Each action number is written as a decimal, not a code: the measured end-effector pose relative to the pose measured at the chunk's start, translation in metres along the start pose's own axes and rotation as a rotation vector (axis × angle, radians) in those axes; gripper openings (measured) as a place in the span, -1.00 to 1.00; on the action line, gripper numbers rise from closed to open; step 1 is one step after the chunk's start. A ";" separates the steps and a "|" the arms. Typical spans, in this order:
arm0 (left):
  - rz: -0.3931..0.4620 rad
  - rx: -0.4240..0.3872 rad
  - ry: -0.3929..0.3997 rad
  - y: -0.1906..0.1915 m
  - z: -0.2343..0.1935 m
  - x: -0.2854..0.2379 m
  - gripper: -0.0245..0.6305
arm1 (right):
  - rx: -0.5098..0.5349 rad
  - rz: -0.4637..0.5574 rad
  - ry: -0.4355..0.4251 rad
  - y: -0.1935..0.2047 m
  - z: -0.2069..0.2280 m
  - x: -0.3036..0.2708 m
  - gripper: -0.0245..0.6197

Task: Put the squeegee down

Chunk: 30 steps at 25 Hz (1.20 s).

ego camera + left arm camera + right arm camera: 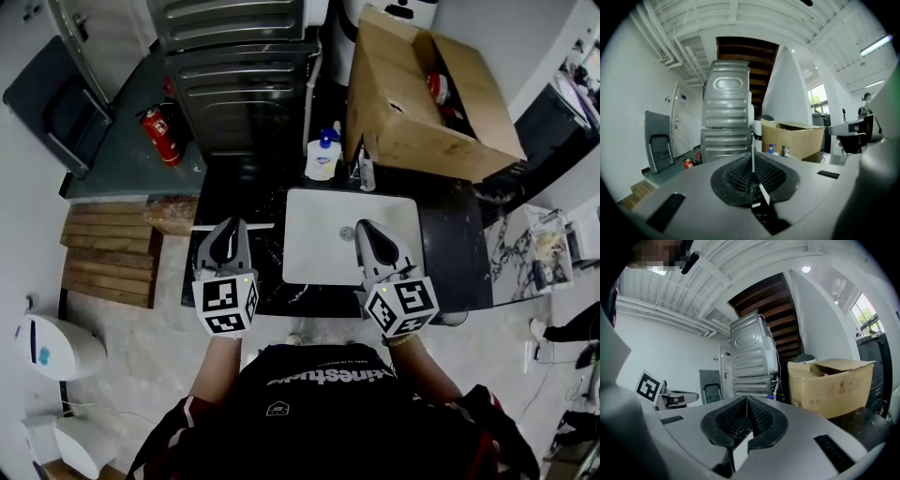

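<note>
In the head view a thin white bar, seemingly the squeegee [258,226], lies flat on the black counter [272,192] just left of the white sink [319,248]. Its left part is hidden behind my left gripper [229,225]. That gripper hovers above the bar with its jaws together and nothing between them, and the left gripper view shows the same shut left gripper [753,154] pointing level into the room. My right gripper [364,227] is over the sink, and the right gripper view shows the right gripper [747,400] shut and empty too.
A soap bottle [323,155] and a tap [366,171] stand behind the sink. An open cardboard box [422,94] sits at the back right and stacked metal machines [246,84] at the back. A fire extinguisher [161,124] and wooden steps [108,253] are on the floor to the left.
</note>
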<state>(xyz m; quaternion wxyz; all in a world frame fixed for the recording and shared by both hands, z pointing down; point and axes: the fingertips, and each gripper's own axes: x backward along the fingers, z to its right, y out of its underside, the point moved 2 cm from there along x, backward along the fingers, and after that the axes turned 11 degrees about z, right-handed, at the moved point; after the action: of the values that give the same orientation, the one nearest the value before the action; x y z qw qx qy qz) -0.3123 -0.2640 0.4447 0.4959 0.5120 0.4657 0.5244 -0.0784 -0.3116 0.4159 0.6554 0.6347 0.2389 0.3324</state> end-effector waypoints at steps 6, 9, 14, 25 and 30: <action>0.179 -0.104 0.180 -0.074 0.115 -0.028 -0.88 | 0.053 0.072 0.104 -0.054 0.076 0.049 -0.80; 0.212 -0.060 0.259 -0.094 0.170 -0.037 -0.89 | 0.071 0.109 0.138 -0.083 0.106 0.074 -0.80; 0.212 0.009 0.329 -0.104 0.235 -0.042 -0.88 | 0.081 0.130 0.192 -0.103 0.139 0.108 -0.80; 0.201 0.027 0.319 -0.111 0.252 -0.052 -0.88 | 0.108 0.136 0.175 -0.104 0.156 0.126 -0.80; 0.200 0.031 0.315 -0.113 0.253 -0.054 -0.88 | 0.115 0.135 0.163 -0.106 0.157 0.125 -0.80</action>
<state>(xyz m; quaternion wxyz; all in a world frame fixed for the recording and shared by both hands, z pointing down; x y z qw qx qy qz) -0.0554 -0.3141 0.3391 0.3544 0.4747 0.4925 0.6376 0.1345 -0.3225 0.3369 0.5726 0.6566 0.2668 0.4121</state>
